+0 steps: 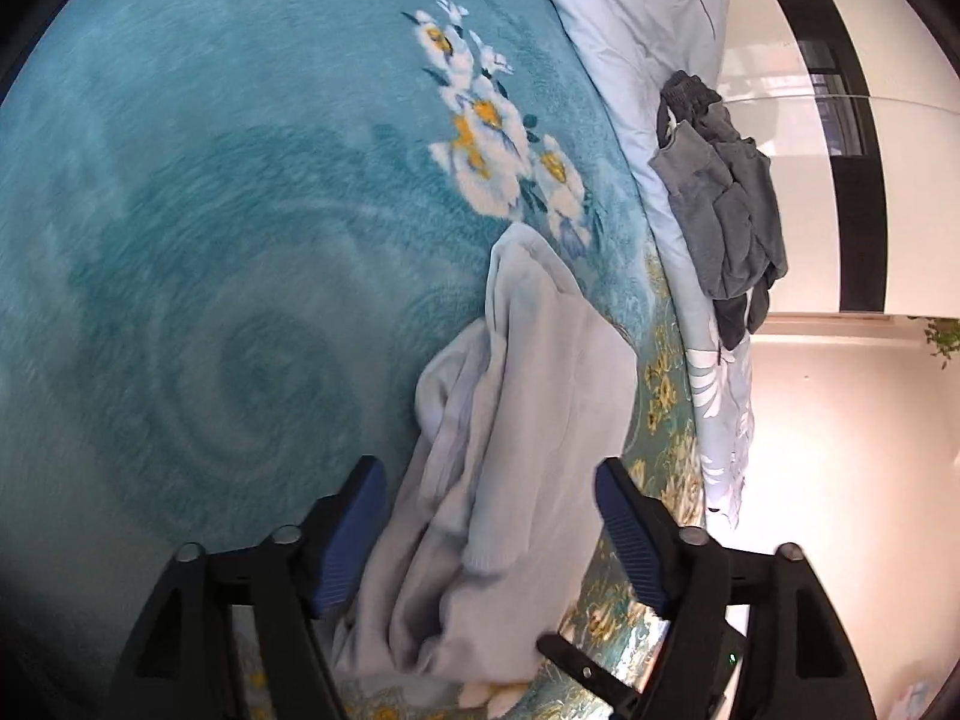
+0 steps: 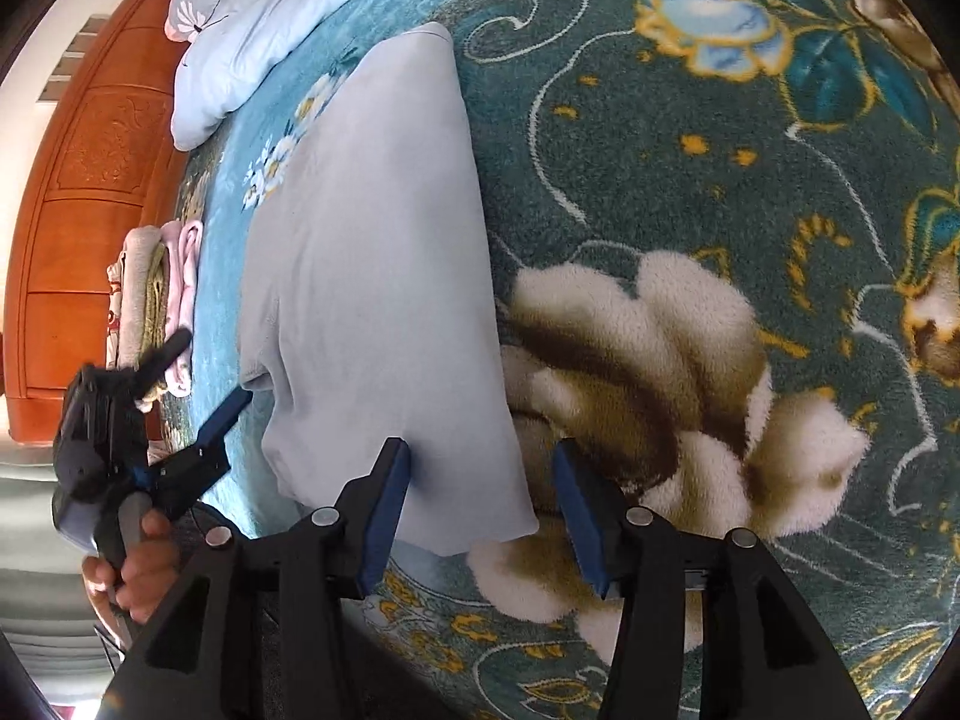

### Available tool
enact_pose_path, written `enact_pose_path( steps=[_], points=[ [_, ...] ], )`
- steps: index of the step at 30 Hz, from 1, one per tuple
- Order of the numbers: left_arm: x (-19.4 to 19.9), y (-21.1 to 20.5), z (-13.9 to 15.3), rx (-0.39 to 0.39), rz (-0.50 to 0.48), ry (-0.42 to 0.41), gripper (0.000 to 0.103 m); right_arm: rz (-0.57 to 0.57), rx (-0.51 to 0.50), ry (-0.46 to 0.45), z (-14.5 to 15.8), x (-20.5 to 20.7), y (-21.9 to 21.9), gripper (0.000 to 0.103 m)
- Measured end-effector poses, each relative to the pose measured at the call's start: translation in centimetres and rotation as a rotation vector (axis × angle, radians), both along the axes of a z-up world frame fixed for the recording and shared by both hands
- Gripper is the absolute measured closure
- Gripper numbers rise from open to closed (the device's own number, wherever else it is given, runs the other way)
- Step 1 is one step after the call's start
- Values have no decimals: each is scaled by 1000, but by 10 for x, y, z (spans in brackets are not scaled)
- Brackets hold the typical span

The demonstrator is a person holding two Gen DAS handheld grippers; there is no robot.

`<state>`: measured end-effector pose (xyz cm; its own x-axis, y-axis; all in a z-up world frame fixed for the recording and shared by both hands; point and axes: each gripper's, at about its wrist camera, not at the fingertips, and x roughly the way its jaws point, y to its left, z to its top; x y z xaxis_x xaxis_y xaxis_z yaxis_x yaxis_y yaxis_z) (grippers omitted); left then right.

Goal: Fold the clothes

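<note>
A pale grey-blue garment (image 2: 372, 252) lies spread on the teal flowered blanket (image 2: 660, 150). In the right wrist view its near corner sits between the fingers of my right gripper (image 2: 480, 504), which is open, with the pads clear of the cloth. In the left wrist view the same garment (image 1: 528, 420) is bunched and creased. It runs between the wide-apart fingers of my open left gripper (image 1: 489, 510), and neither pad presses on it. The right wrist view also shows the left gripper (image 2: 207, 375) at the garment's left edge, held by a hand (image 2: 138, 564).
A heap of dark grey clothes (image 1: 720, 204) lies on a light blue quilt (image 1: 630, 30) near the bed's edge, with pale floor (image 1: 840, 450) beyond. A folded stack of pink and beige clothes (image 2: 156, 294) sits by the orange wooden headboard (image 2: 90, 180).
</note>
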<state>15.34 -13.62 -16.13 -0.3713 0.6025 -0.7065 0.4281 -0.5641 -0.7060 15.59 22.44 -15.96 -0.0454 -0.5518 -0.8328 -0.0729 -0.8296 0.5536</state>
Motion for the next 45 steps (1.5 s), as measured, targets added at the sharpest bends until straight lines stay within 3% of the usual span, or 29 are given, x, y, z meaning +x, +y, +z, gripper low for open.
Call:
enact_pose_path(
  steps=[6,8,12,19,22,24,28,30,36,40,45],
  points=[
    [-46,11,-26,-24,-126,-66,21,-8,-8,-5,-2,-4,2,52],
    [-53,16,-28,-29,-155,-53,20,-20,-6,-7,0,-5,7,52],
    [-62,21,-32,54,-184,-17,19,-28,19,4,2,-8,11,52],
    [-82,30,-38,123,-266,-11,20,-11,27,-3,-2,-15,2,52],
    [-87,35,-40,138,-292,-12,35,-12,25,-8,-3,-17,2,52],
    [-91,40,-39,98,-319,-21,50,-19,22,-13,-4,-18,2,52],
    [-90,42,-37,13,-337,-38,69,-26,23,-18,-4,-18,1,52],
    [-87,41,-34,-2,-326,-27,80,-23,26,-20,-4,-19,0,52],
    [-85,23,-17,40,-250,38,86,-12,16,-10,0,-23,-5,52],
    [-84,-40,4,21,-73,118,86,4,7,36,11,-22,-7,52],
    [-54,-133,-12,-54,174,21,86,-1,-60,43,8,-25,-22,51]
  ],
)
